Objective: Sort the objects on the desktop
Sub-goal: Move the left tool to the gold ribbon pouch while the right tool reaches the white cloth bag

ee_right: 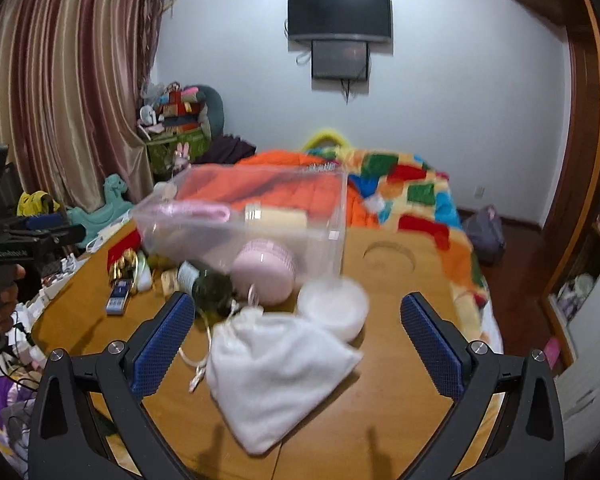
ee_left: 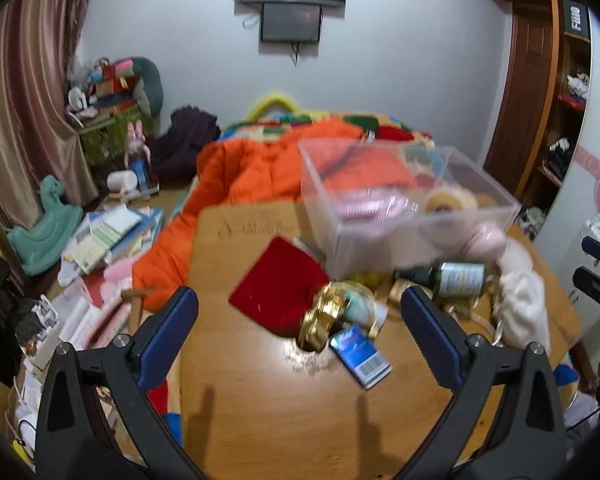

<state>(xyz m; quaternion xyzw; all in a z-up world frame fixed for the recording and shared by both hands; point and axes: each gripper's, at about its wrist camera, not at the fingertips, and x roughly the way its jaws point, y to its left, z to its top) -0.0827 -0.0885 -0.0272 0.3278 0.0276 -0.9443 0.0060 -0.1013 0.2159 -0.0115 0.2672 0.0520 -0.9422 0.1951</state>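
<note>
A clear plastic box (ee_left: 404, 204) (ee_right: 260, 204) stands on the wooden table (ee_left: 292, 412) and holds pink items and a roll. In front of it lie a red pouch (ee_left: 280, 284), gold ribbon (ee_left: 324, 316), a blue box (ee_left: 360, 354) (ee_right: 118, 300), a dark bottle (ee_left: 452, 276) (ee_right: 208, 284), a pink jar (ee_right: 264, 276), a round white lid (ee_right: 334, 308) and a white drawstring bag (ee_right: 276, 368) (ee_left: 520, 308). My left gripper (ee_left: 300, 304) is open above the gold ribbon. My right gripper (ee_right: 296, 308) is open above the white bag.
A bed with an orange quilt (ee_left: 268, 172) and a patchwork blanket (ee_right: 412, 192) lies behind the table. Books and papers (ee_left: 108, 236) are piled at the left. A curtain (ee_right: 60, 80) hangs at the left, shelves (ee_left: 560, 120) stand at the right.
</note>
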